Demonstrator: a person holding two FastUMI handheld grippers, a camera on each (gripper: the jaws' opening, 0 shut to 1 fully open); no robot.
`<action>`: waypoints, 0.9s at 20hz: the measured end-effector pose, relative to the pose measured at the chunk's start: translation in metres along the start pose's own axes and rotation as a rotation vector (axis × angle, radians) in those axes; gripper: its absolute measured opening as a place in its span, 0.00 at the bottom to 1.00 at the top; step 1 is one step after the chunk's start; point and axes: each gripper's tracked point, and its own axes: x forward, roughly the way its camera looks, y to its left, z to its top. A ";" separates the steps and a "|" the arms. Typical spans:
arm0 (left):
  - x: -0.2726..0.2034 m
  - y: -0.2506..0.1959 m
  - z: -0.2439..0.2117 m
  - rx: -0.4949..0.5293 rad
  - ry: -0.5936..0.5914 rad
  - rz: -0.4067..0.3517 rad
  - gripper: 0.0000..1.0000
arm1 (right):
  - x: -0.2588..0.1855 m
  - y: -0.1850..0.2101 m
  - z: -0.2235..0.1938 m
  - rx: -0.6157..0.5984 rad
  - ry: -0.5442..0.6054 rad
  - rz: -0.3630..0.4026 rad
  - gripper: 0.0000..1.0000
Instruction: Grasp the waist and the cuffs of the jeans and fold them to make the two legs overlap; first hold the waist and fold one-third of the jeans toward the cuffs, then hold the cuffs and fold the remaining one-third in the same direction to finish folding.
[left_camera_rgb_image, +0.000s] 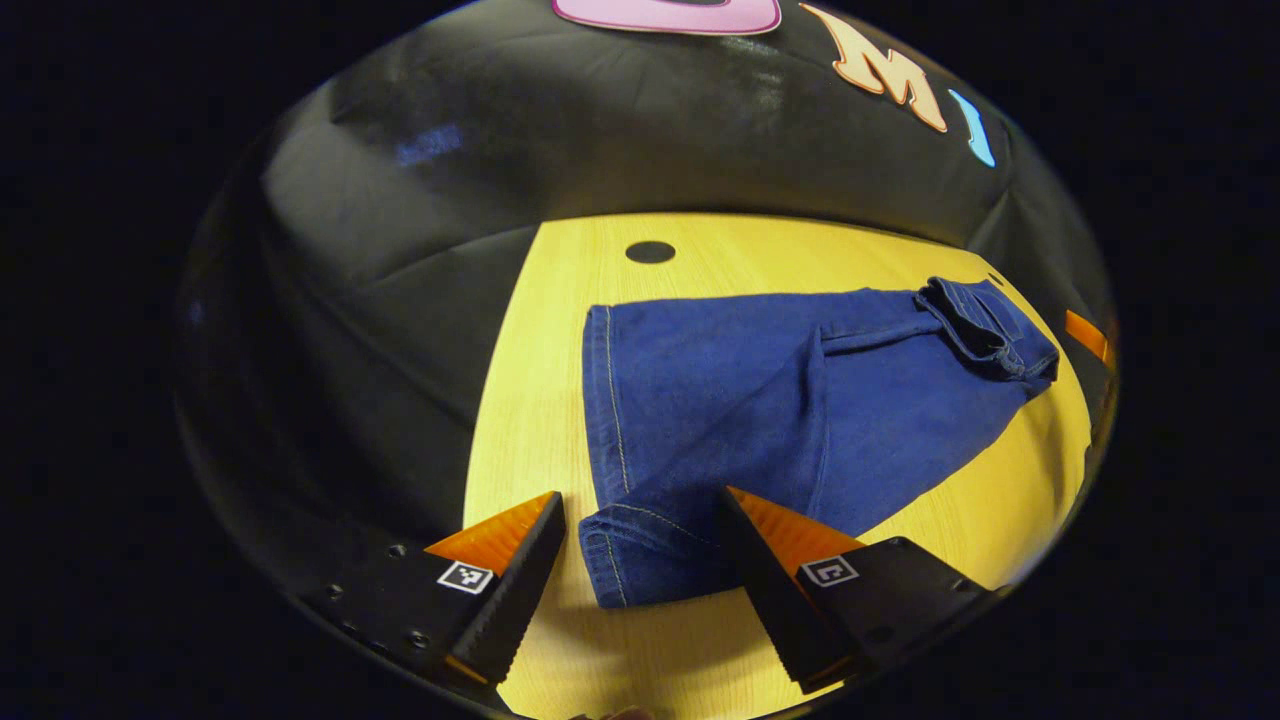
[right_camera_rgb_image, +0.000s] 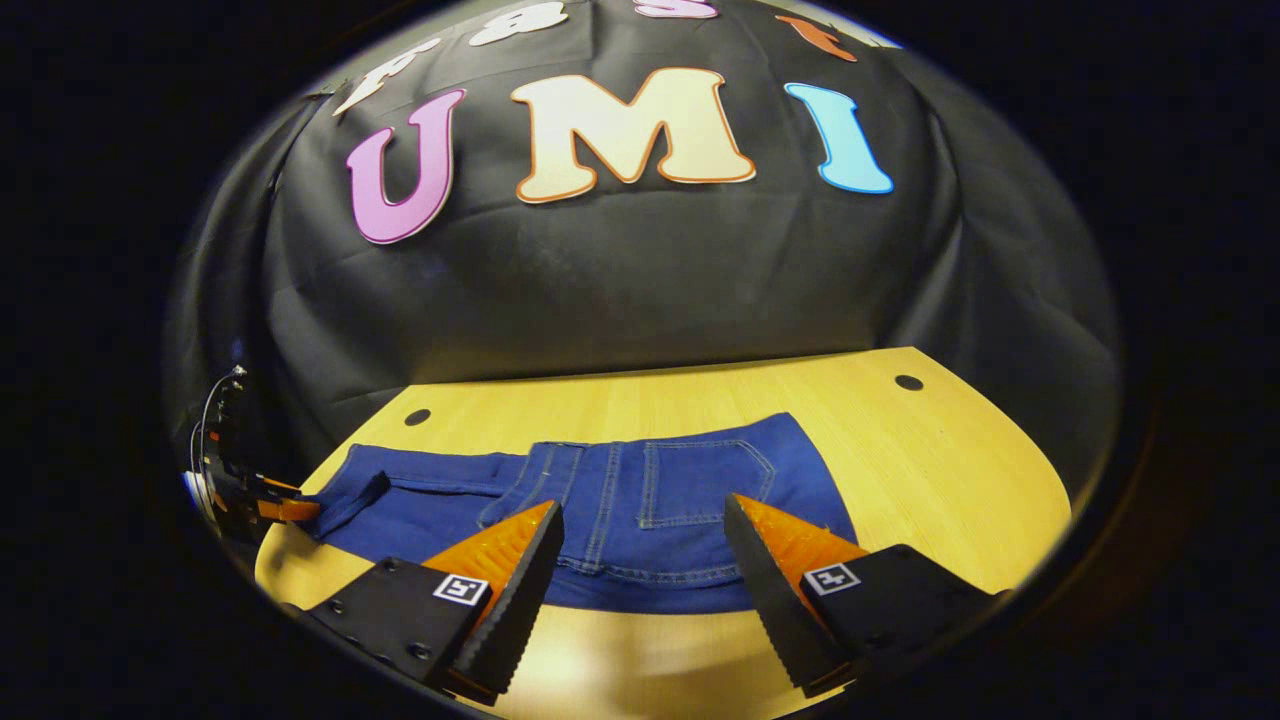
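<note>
Blue jeans lie flat on the yellow wooden table. In the left gripper view the two cuffs are nearest. One cuff runs along the left edge and the other cuff lies between my fingers. My left gripper is open just above that near cuff, not pressing it. The waist is bunched at the far right. In the right gripper view the waistband and a back pocket lie under my right gripper, which is open over them.
Black cloth walls close off the table's far side. Round holes sit in the tabletop. In the right gripper view the left gripper shows at the jeans' far left end. Bare wood lies right of the waist.
</note>
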 end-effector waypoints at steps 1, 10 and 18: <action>0.002 -0.002 0.003 0.005 -0.015 -0.016 0.94 | -0.001 -0.004 -0.005 0.003 0.012 -0.008 0.98; 0.005 -0.032 0.003 -0.043 0.023 -0.066 0.08 | 0.001 0.003 -0.015 0.028 0.037 0.033 0.98; -0.047 -0.092 0.071 -0.163 -0.111 -0.117 0.00 | -0.015 -0.022 0.015 0.034 -0.002 0.095 0.98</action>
